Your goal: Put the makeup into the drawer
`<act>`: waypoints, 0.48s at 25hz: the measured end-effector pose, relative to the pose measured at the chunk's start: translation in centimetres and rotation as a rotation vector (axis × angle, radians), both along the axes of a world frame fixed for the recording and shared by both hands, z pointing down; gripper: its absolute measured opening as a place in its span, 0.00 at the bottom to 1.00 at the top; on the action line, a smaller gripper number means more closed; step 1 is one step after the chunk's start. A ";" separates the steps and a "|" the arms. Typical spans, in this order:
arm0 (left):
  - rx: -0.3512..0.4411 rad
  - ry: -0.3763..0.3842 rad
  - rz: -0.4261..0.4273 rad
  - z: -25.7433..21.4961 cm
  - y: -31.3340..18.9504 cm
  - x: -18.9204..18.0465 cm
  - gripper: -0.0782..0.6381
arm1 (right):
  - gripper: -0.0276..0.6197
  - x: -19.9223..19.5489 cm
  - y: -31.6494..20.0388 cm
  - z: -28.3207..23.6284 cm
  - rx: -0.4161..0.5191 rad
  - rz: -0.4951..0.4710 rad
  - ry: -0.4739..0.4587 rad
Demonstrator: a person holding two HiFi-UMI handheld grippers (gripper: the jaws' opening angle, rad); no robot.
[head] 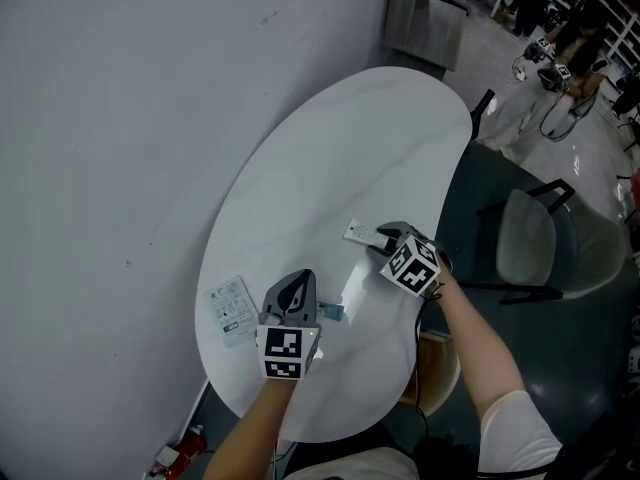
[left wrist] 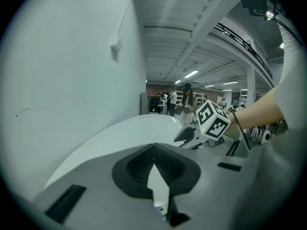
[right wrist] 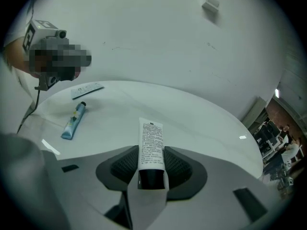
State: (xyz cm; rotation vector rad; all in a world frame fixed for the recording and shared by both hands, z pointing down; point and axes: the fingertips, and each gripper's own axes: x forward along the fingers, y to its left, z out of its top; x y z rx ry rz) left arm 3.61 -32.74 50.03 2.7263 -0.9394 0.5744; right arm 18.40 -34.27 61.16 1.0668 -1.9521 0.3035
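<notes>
My right gripper (right wrist: 151, 152) is shut on a white makeup tube (right wrist: 150, 140) with a black cap, its flat end pointing away over the white oval table (head: 330, 148). In the head view this white tube (head: 361, 233) sticks out from the right gripper (head: 386, 238) toward the wall. A small blue tube (right wrist: 73, 121) lies on the table, just right of my left gripper (head: 297, 282) as the head view shows it. The left gripper (left wrist: 153, 152) is shut with nothing in it. No drawer shows in any view.
A flat printed packet (head: 232, 310) lies near the table's left edge, beside the grey wall (head: 120, 118). A chair (head: 535, 243) stands to the table's right. People and equipment are far off across the room (left wrist: 177, 99).
</notes>
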 end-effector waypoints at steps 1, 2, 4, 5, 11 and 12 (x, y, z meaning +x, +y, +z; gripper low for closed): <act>0.003 0.000 0.006 -0.3 0.4 -0.3 0.16 | 0.32 -0.3 0.6 -0.4 0.005 0.010 -0.007; 0.007 0.000 0.012 -0.5 0.9 -0.5 0.16 | 0.32 -0.5 1.2 -0.8 0.010 0.019 -0.011; 0.013 0.001 0.022 -1.0 1.9 -1.3 0.16 | 0.32 -1.1 2.3 -1.5 0.019 0.036 -0.016; 0.015 0.000 0.024 -1.1 2.4 -1.7 0.16 | 0.32 -1.4 2.8 -1.8 0.024 0.044 -0.018; 0.033 0.007 0.032 -2.8 5.2 -4.9 0.16 | 0.32 -4.4 6.5 -4.6 0.054 0.088 -0.042; 0.039 0.010 0.034 -3.2 5.7 -5.3 0.16 | 0.32 -4.8 7.1 -5.2 0.062 0.090 -0.040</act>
